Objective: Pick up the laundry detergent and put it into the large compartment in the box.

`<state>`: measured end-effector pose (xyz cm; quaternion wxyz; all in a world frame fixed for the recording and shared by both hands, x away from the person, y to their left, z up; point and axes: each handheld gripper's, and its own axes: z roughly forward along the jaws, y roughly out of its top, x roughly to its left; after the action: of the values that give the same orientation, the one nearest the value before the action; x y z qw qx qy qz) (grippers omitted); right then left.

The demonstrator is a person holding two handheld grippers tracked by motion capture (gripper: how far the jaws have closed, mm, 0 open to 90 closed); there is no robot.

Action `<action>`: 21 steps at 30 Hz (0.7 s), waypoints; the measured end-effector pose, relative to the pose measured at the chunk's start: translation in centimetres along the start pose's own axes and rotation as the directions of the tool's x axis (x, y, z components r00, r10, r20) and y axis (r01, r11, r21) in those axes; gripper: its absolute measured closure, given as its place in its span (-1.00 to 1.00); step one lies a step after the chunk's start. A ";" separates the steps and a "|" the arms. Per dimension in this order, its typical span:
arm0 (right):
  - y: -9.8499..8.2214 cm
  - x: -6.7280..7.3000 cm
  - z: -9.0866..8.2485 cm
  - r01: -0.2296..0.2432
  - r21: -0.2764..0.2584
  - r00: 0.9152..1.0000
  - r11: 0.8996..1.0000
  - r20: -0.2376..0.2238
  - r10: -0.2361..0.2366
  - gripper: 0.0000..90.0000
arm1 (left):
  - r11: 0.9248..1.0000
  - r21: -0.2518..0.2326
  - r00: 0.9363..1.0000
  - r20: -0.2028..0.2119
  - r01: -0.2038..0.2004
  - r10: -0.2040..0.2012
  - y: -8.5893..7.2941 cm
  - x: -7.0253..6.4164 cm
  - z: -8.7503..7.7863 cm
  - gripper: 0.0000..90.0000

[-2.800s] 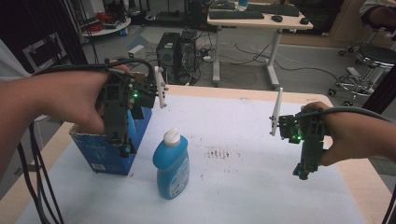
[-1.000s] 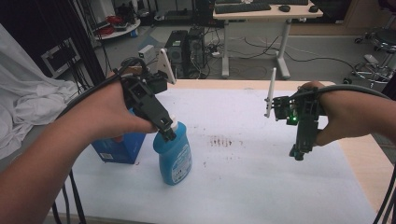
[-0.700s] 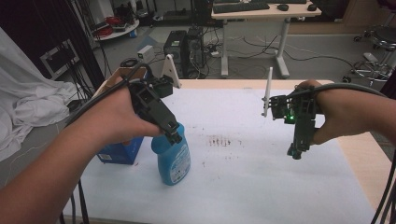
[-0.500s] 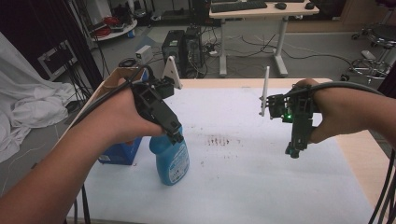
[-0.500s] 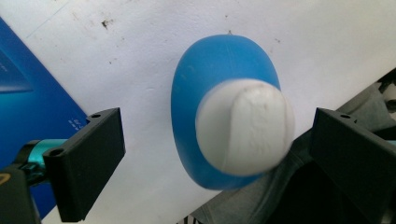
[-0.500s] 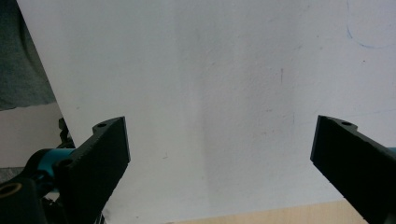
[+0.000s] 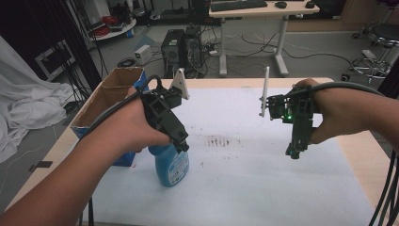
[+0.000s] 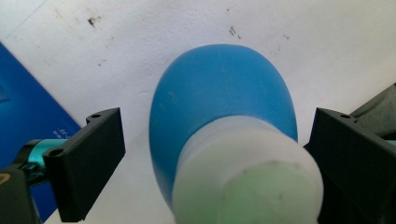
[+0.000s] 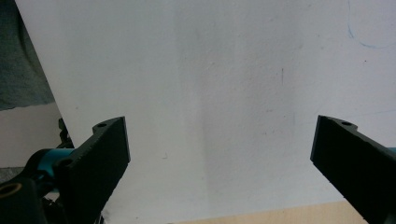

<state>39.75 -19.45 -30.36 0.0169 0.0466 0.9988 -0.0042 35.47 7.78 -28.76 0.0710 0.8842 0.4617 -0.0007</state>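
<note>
One blue bottle (image 7: 170, 164) with a white cap (image 8: 247, 175) stands upright near the table's (image 7: 244, 188) left edge, just beside a blue cardboard box (image 7: 110, 101). The left gripper (image 7: 181, 141) is at its top, jaws apart on either side of the cap, the right jaw touching or nearly so. The right gripper (image 7: 292, 151) hangs above the white sheet toward the table's right edge, jaws wide apart, nothing between them.

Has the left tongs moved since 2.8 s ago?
Yes. The left tongs went from over the box rightward and down, now straddling the bottle cap, open.
</note>
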 end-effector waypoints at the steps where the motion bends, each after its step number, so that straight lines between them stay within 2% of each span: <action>1: 0.0 0.0 0.0 0.000 0.000 1.000 1.000 0.000 0.000 -0.92 | 1.000 -0.003 1.000 -0.007 -0.004 0.004 0.0 0.0 0.0 -0.91; 9: 0.0 0.0 0.1 -0.002 0.002 1.000 1.000 -0.002 0.002 -0.92 | 1.000 -0.014 0.999 -0.041 -0.005 0.004 0.0 0.0 0.2 -0.91; 10: 0.0 0.0 0.2 -0.005 0.001 1.000 1.000 0.000 0.005 -0.92 | 1.000 -0.017 0.999 -0.042 -0.002 0.001 0.0 0.0 0.2 -0.90; 12: 0.0 0.0 0.2 -0.004 0.000 1.000 1.000 0.000 0.004 -0.92 | 1.000 -0.018 0.999 -0.033 -0.005 0.005 0.1 0.0 0.2 -0.75; 16: 0.0 0.1 0.1 -0.005 0.000 1.000 1.000 0.002 0.005 -0.92 | 1.000 -0.010 0.998 -0.059 -0.009 0.008 0.1 -0.1 0.4 -0.74; 21: 0.0 0.1 0.1 -0.002 0.001 1.000 1.000 0.001 0.002 -0.92 | 1.000 -0.012 0.999 -0.049 -0.008 0.008 0.2 -0.3 0.4 -0.69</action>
<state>39.69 -19.44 -30.49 0.0175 0.0474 0.9987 -0.0048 35.42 7.37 -29.10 0.0651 0.8853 0.4598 0.0243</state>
